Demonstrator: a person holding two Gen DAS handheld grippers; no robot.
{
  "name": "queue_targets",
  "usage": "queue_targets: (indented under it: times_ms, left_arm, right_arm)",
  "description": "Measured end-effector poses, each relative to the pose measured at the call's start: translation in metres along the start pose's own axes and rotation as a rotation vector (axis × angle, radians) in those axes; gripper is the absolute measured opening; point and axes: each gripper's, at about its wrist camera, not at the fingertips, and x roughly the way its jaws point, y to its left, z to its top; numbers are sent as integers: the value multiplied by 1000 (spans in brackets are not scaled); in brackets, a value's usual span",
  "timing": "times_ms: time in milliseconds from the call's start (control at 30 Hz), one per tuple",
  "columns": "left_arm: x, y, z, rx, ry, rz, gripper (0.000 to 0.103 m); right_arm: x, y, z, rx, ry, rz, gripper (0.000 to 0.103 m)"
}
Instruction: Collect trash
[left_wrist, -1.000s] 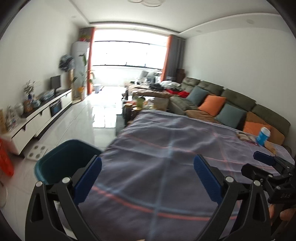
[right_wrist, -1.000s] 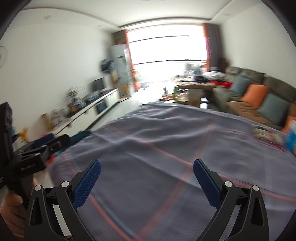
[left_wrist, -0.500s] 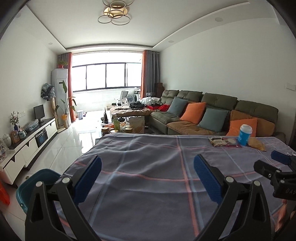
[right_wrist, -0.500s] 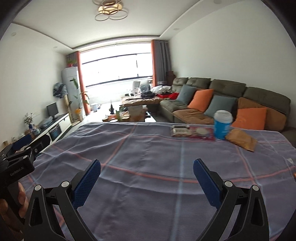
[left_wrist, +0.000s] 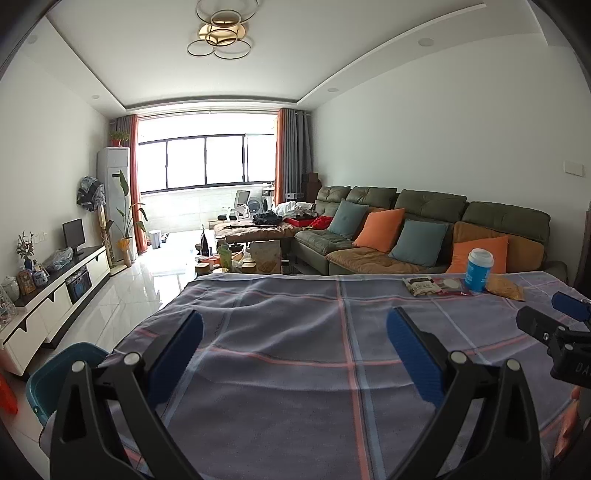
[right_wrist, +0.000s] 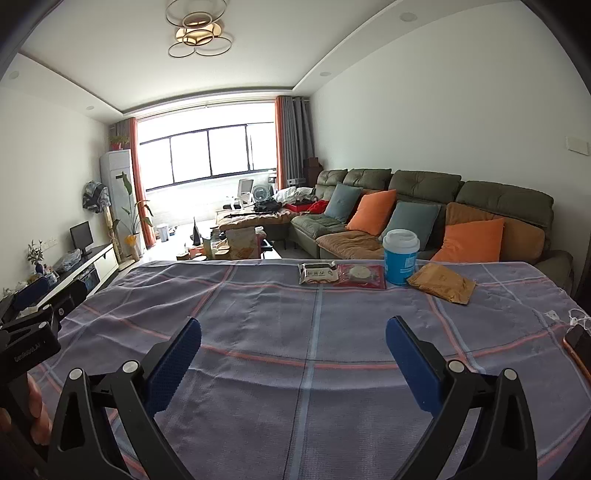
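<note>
Upper right of the right wrist view: a blue cup with white lid (right_wrist: 400, 256) stands upright, a gold-brown packet (right_wrist: 442, 283) right of it, a red wrapper (right_wrist: 361, 276) and a grey, possibly tissue, pack (right_wrist: 317, 274) lying flat to its left.

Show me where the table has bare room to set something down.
Bare cloth runs from both open tools, left tool and right tool, to the far edge's left half. The far right is crowded: grey packet, red packet, blue cup, brown pouch.
</note>
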Motion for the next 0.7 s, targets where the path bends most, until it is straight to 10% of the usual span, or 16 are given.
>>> queue_targets:
  times_ms: [700]
  left_arm:
    - [-4,-7,-2,7,-12,-6,100]
  right_arm:
    - [-8,3,2,-1,-20,-2,100]
